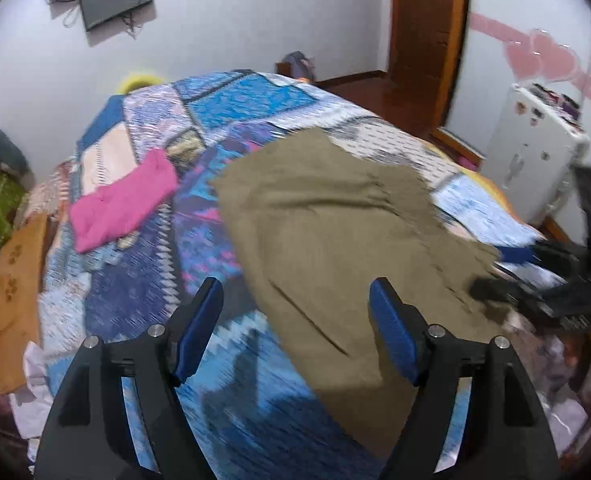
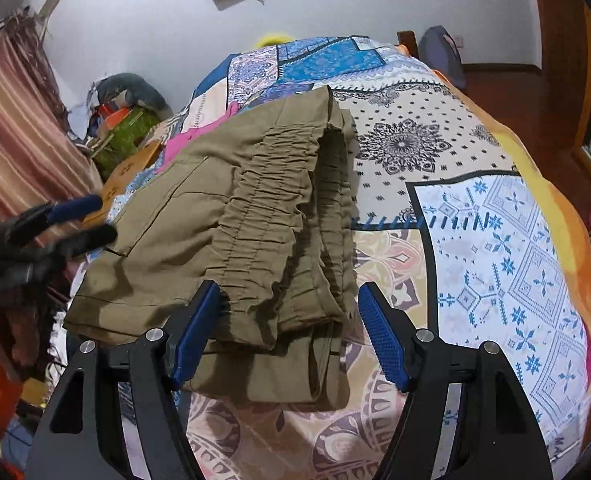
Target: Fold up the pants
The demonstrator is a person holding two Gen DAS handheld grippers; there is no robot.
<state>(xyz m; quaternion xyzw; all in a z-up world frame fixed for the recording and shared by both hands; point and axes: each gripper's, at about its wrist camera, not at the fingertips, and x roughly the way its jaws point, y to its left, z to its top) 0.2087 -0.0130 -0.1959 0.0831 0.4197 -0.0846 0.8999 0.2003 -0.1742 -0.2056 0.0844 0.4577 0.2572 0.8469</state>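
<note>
Olive-brown pants (image 2: pixel 215 208) lie folded on the patchwork bedspread (image 2: pixel 495 240), their gathered elastic waistband (image 2: pixel 279 184) on top. My right gripper (image 2: pixel 288 286) hovers open over the near end of the fold, its blue pads apart and not pressing the cloth. In the left wrist view the pants (image 1: pixel 335 220) spread to the right. My left gripper (image 1: pixel 296 284) stands open above their near left edge with nothing held. Each gripper also shows blurred in the other's view: the right gripper (image 1: pixel 503 272) at the pants' right edge, the left gripper (image 2: pixel 83 222) at their left edge.
A folded pink garment (image 1: pixel 123 200) lies on the bed left of the pants. An orange cloth (image 1: pixel 15 300) hangs off the left edge. A white cabinet (image 1: pixel 531 152) and wooden door (image 1: pixel 427 40) stand to the right, and a curtain (image 2: pixel 15 100) and clutter heap (image 2: pixel 127 128) to the left.
</note>
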